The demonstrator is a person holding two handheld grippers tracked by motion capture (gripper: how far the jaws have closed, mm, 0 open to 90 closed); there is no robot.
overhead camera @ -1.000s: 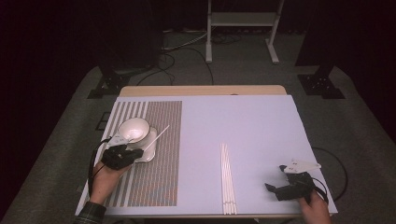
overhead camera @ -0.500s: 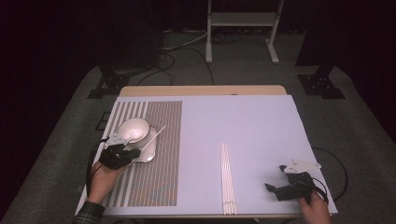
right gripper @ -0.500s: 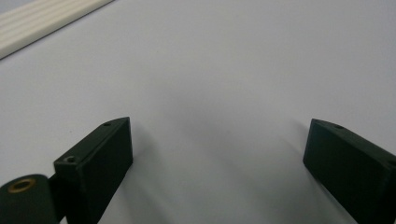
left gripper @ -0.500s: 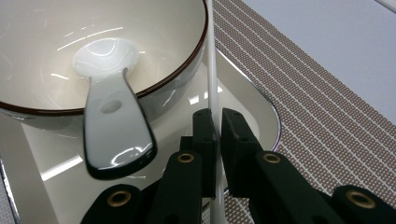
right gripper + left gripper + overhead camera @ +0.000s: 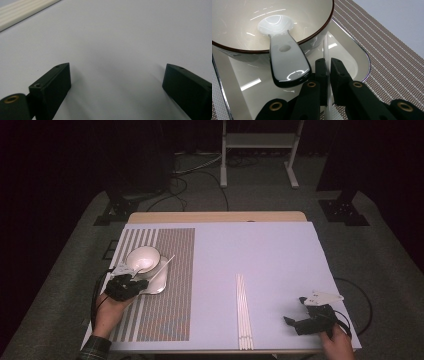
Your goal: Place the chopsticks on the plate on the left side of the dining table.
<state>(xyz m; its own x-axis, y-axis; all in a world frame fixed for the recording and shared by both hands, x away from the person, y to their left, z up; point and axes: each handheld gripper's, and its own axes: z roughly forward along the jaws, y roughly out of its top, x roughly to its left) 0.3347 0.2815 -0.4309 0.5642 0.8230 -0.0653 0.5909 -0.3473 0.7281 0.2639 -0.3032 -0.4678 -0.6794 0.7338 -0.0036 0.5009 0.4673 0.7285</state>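
Work in hand: the left hand-held gripper [image 5: 327, 75] is clamped on a thin white stick [image 5: 325, 50] lying over the white plate [image 5: 352, 62], just beside the bowl [image 5: 142, 258] with the ceramic spoon [image 5: 287, 60].
Left to do: I'd judge the stick not yet set down; more white sticks [image 5: 243, 310] wait mid-table.
Right hand-held gripper [image 5: 115, 82]: jaws wide apart, empty, resting near the front right corner.
Surface: pale tabletop [image 5: 260, 255] with a striped woven placemat [image 5: 170, 295].
Room: dark, grey carpet, cables, metal stands.
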